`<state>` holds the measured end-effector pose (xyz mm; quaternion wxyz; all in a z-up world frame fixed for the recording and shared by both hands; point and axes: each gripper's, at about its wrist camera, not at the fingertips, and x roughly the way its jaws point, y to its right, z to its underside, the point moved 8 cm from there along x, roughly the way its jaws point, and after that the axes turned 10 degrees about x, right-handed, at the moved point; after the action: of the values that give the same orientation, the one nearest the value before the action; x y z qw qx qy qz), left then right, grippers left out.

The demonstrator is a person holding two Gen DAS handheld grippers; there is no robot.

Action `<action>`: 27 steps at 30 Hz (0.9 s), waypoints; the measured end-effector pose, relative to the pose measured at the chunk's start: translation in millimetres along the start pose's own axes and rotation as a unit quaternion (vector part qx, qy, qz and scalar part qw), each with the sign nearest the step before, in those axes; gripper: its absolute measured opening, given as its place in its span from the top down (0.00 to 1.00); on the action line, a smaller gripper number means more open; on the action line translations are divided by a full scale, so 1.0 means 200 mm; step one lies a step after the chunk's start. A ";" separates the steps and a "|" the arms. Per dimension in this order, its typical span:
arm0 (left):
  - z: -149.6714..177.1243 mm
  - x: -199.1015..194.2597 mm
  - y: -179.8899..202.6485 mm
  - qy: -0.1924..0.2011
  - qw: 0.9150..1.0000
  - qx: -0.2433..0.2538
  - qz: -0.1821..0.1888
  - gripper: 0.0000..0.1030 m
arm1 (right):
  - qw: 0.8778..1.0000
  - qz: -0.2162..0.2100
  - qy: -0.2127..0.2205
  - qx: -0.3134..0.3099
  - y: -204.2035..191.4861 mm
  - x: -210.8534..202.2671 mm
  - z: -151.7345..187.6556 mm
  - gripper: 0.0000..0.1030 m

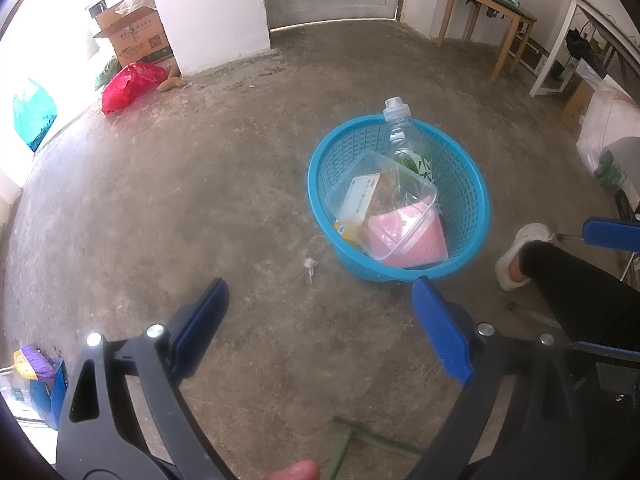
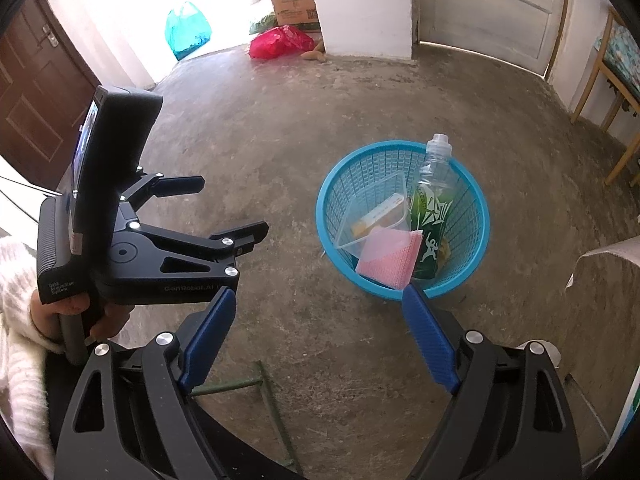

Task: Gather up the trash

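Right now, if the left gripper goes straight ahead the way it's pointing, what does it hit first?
Probably bare concrete floor. The left gripper, jaws open and empty, aims down at it, between the small white scrap and the blue basket. Depth is unclear.

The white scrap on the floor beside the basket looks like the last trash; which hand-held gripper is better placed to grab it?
Probably the left hand-held gripper: open and empty, with the white scrap just ahead.

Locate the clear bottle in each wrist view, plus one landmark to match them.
Left wrist: bottle right of centre, upright against the blue basket's far rim, cap above it.
Right wrist: bottle right of centre, leaning on the basket's far-right side, green label showing.
Shared landmark: red bag on the floor by the cardboard box.
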<state>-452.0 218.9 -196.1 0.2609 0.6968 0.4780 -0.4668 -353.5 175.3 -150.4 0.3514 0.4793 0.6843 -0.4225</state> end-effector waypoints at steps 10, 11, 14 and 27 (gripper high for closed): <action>0.00 0.00 0.00 0.001 1.000 0.002 0.000 0.14 | 1.000 0.001 -0.002 0.005 0.00 -0.01 0.00 0.18; 0.00 0.00 0.00 0.000 1.000 0.001 0.000 0.14 | 1.000 0.000 -0.002 0.005 0.00 -0.01 0.00 0.18; 0.00 0.00 0.00 0.000 1.000 -0.001 -0.001 0.14 | 1.000 -0.001 -0.002 0.006 0.00 -0.01 0.00 0.18; 0.00 0.00 0.01 0.000 1.000 0.000 0.000 0.14 | 1.000 -0.004 0.002 0.015 0.01 -0.01 -0.01 0.18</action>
<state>-450.7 217.6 -196.7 0.2603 0.6968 0.4782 -0.4670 -351.0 177.1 -149.2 0.3412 0.4826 0.6808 -0.4327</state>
